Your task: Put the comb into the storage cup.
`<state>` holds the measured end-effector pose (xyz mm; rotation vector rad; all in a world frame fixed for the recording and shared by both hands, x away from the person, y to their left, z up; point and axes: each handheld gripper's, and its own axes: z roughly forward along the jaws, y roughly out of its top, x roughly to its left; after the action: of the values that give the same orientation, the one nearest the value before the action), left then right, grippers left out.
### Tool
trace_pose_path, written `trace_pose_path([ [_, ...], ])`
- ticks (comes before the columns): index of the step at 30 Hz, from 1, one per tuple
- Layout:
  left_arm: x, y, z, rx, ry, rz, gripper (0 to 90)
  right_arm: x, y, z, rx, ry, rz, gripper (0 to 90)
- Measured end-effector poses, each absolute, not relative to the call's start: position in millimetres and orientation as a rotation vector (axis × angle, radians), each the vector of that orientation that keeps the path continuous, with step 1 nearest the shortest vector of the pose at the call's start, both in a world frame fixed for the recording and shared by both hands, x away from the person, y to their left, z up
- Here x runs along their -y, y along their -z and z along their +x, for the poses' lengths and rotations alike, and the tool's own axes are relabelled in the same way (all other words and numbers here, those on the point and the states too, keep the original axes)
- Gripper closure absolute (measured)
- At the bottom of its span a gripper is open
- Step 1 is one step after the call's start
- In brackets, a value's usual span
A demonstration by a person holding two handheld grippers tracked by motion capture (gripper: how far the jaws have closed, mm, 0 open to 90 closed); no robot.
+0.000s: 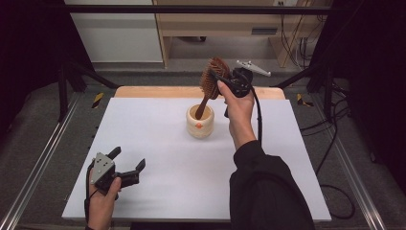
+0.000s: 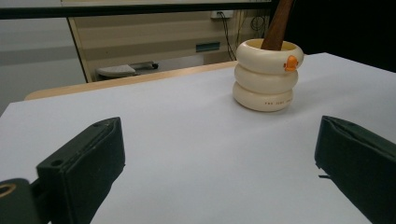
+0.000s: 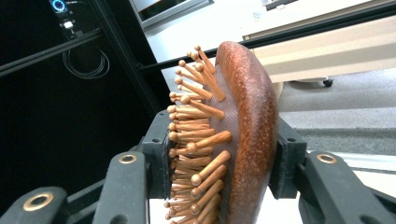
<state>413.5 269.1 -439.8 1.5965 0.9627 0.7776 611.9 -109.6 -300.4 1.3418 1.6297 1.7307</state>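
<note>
Hairbrush: a wooden hairbrush (image 1: 214,76) with wooden pins is held above the far middle of the white worktop (image 1: 163,158), its head up in the air and its handle reaching down into the cream holder.
Long axis: it runs steeply, close to upright but tilted; in the high view the head leans up and to the right, and the handle end slants down and to the left into the holder's mouth.
Facing: in the right gripper view the pins (image 3: 196,140) point to the left and the smooth rounded back (image 3: 254,121) faces right.
Right claw: the right claw (image 1: 225,81) is clenched across the brush head, one pad on the pin side and one on the back; the person's hand holds it raised over the holder.
Holder: a cream ringed holder (image 1: 200,121) with a small orange mark stands upright on the worktop just below the brush head; in the left gripper view the dark handle (image 2: 277,24) rises out of its opening.
Left claw: the left claw (image 1: 128,165) rests low at the near left of the worktop, well apart from the holder, jaws spread wide with nothing between them.
</note>
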Motion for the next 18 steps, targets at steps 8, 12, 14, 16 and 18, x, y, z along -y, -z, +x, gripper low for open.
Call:
trace_pose_path([
  [8,-269.1,439.8,413.4,-0.960,-0.775,1.596,1.9,107.6,308.9,614.0,-1.640,-1.721,1.359,52.0],
  [12,-269.6,439.7,413.3,-0.963,-0.775,1.592,1.9,106.5,312.3,614.6,-1.643,-1.721,1.359,52.0],
  [14,-269.9,439.6,413.3,-0.961,-0.777,1.594,1.9,105.9,313.7,615.1,-1.644,-1.720,1.361,52.1],
  [16,-269.9,439.6,413.3,-0.960,-0.777,1.595,1.9,105.1,315.1,615.3,-1.648,-1.715,1.364,52.1],
  [18,-269.7,439.6,413.3,-0.960,-0.777,1.595,1.9,104.4,316.7,615.8,-1.651,-1.714,1.364,52.0],
])
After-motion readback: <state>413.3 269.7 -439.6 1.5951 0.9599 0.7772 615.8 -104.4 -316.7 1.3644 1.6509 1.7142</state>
